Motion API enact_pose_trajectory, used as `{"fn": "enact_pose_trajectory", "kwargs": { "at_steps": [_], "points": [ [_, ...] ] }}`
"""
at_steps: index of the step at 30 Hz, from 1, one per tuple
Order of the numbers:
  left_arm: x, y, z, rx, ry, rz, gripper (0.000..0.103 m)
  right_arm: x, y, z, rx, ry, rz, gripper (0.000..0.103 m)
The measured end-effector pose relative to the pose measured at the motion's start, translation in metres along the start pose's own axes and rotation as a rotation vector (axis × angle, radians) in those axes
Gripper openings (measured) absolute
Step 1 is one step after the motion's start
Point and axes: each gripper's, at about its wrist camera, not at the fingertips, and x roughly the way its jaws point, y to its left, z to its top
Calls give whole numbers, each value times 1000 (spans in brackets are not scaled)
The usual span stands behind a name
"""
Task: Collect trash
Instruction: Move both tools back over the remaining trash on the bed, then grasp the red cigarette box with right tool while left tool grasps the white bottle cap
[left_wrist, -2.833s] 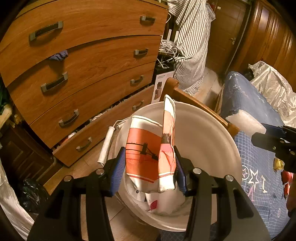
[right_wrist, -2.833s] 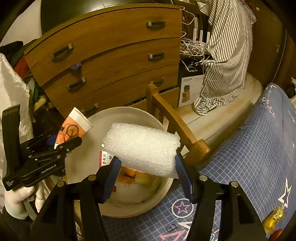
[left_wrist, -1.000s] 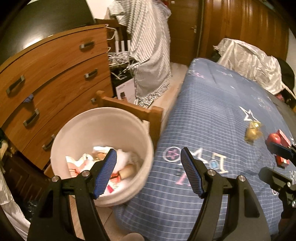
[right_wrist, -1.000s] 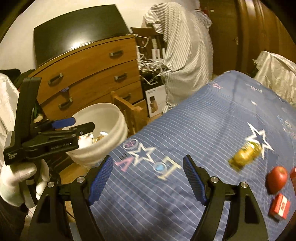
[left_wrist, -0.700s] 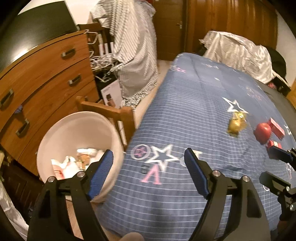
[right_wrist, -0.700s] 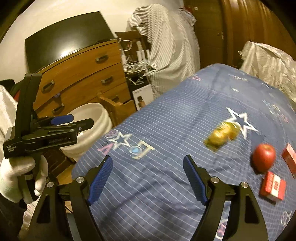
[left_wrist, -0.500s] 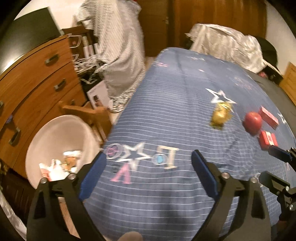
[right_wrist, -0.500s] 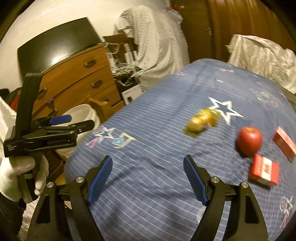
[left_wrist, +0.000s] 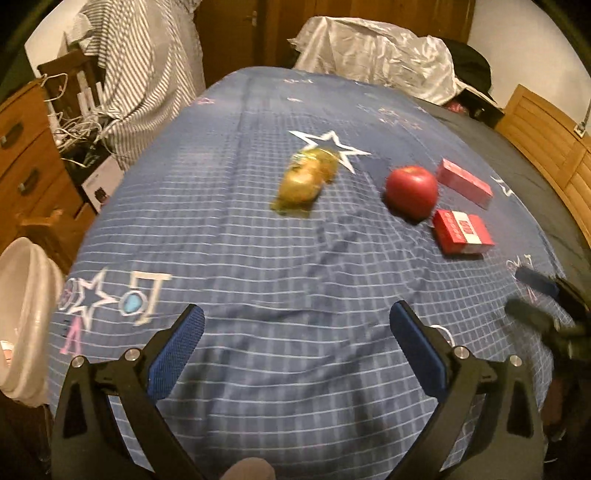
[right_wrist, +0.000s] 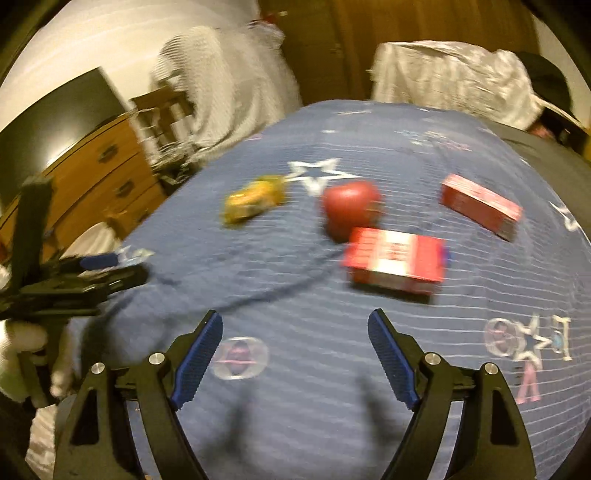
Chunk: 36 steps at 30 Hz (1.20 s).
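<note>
On the blue bed (left_wrist: 258, 236): yellow wrapper (left_wrist: 306, 181), red apple (left_wrist: 410, 189), two red boxes (left_wrist: 461, 232); both the left hand-held gripper (left_wrist: 295, 343) and right hand-held gripper (right_wrist: 295, 350) gape empty; white bin (left_wrist: 22, 317) far left.

A crumpled yellow-gold wrapper (left_wrist: 306, 180) lies on its side on the blue bedspread, upper centre of the left wrist view, just left of a white star print; motion blur hides its detail. In the right wrist view the wrapper (right_wrist: 253, 199) sits upper left of centre. The white bucket (left_wrist: 27, 299) stands at the left edge of the left wrist view, beside the bed, only partly in frame. Some paper scraps show inside at its lower rim.
</note>
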Motion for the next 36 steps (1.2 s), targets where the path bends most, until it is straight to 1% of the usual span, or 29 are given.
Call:
{"fn": "enact_pose_trajectory", "kwargs": {
  "at_steps": [2, 4, 6, 9, 12, 13, 14, 15, 16, 17, 18, 19, 20, 22, 23, 24, 26, 27, 28, 30, 32, 34, 36],
  "points": [
    [4, -7, -1, 4, 11, -9, 97, 5, -38, 4, 39, -12, -46, 81],
    [8, -12, -1, 7, 17, -15, 97, 18, -63, 13, 67, 4, -58, 82],
    [11, -17, -2, 8, 26, -25, 97, 35, -80, 17, 75, 20, -64, 81],
    [13, -20, -1, 7, 29, -27, 97, 59, -89, 21, 67, 44, -63, 81],
    [11, -16, -1, -9, 25, -29, 97, 73, -77, 23, 43, 63, -45, 82],
    [10, -14, 0, -15, 20, -21, 97, 72, -66, 24, 23, 64, -17, 83],
    [9, -10, 0, -25, 13, -13, 97, 64, -48, 23, -31, 65, 67, 83],
    [8, -4, 1, -42, 6, -8, 97, 49, -20, 20, -130, 56, 198, 83],
    [8, 1, 2, -56, 3, -3, 97, 39, -3, 18, -201, 44, 274, 82],
    [8, 5, 3, -73, 1, 0, 97, 30, 10, 15, -246, 37, 324, 82],
    [8, 9, 4, -82, 1, -2, 97, 27, 13, 15, -242, 45, 353, 82],
    [8, 11, 5, -90, 1, -5, 97, 28, 11, 15, -224, 51, 361, 82],
    [8, 11, 5, -90, 0, -3, 97, 29, 6, 15, -197, 50, 353, 82],
    [9, 11, 3, -85, 5, -3, 97, 33, -6, 17, -166, 39, 301, 82],
    [10, 11, 1, -84, 8, -3, 97, 38, -13, 16, -146, 42, 250, 82],
    [12, 10, 0, -82, 13, -1, 97, 47, -21, 18, -107, 67, 165, 82],
    [15, 9, -2, -86, 20, -8, 97, 57, -33, 18, -31, 93, 91, 75],
    [16, 9, -3, -90, 22, -15, 97, 61, -42, 16, 41, 100, 73, 71],
    [17, 9, -3, -92, 22, -19, 97, 64, -48, 15, 96, 107, 79, 68],
    [18, 8, -3, -91, 22, -29, 97, 76, -60, 11, 221, 129, 120, 63],
    [20, 5, -2, -88, 22, -42, 97, 88, -68, 7, 306, 149, 145, 61],
    [20, 3, -2, -88, 21, -52, 97, 93, -65, 6, 325, 144, 131, 61],
    [21, 2, -2, -94, 18, -64, 97, 102, -54, 9, 318, 150, 131, 61]
  ]
}}
